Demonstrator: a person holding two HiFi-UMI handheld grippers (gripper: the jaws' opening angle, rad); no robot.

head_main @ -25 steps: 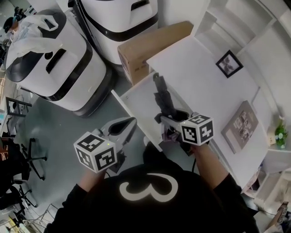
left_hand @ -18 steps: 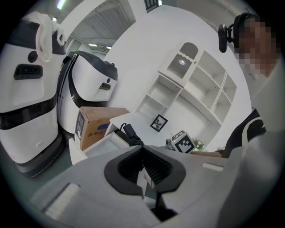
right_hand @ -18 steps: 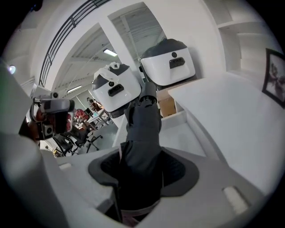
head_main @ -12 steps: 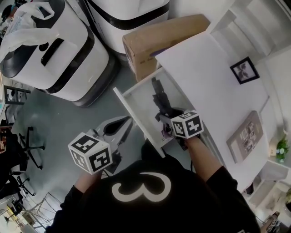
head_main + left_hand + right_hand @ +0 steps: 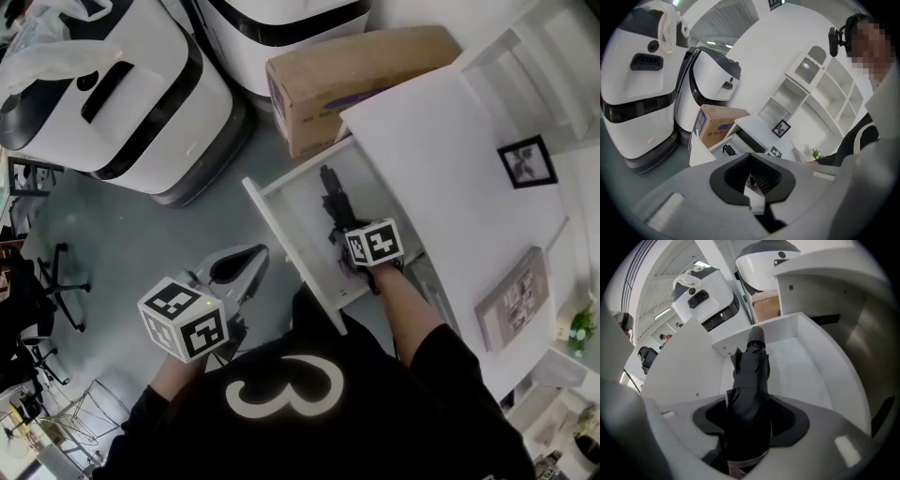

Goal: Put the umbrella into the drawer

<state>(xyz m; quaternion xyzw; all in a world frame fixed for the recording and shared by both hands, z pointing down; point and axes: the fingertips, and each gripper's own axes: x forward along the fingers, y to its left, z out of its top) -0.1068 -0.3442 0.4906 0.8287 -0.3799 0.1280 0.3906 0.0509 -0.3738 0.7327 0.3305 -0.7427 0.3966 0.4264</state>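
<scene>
The folded black umbrella (image 5: 751,380) sits clamped between the jaws of your right gripper (image 5: 750,420), inside the open white drawer (image 5: 797,366). It runs straight ahead of the tool, and its far end comes close to the drawer's far wall. Whether it rests on the drawer floor cannot be told.

To the tool's right lies a broad strip of bare drawer floor. To its left the side wall stands much nearer. Above and to the right, the white desk top (image 5: 441,150) overhangs the drawer's inner edge. Past the far wall stands a cardboard box (image 5: 356,80), and beyond it are white machines (image 5: 112,103).

Your right forearm reaches down over the drawer, and its gripper tips steeply downward.

Your left gripper (image 5: 239,272) hangs outside the drawer, off to the right gripper's left and above the grey floor (image 5: 112,244). Its jaws are together with nothing between them, and it points toward the drawer's front panel.
</scene>
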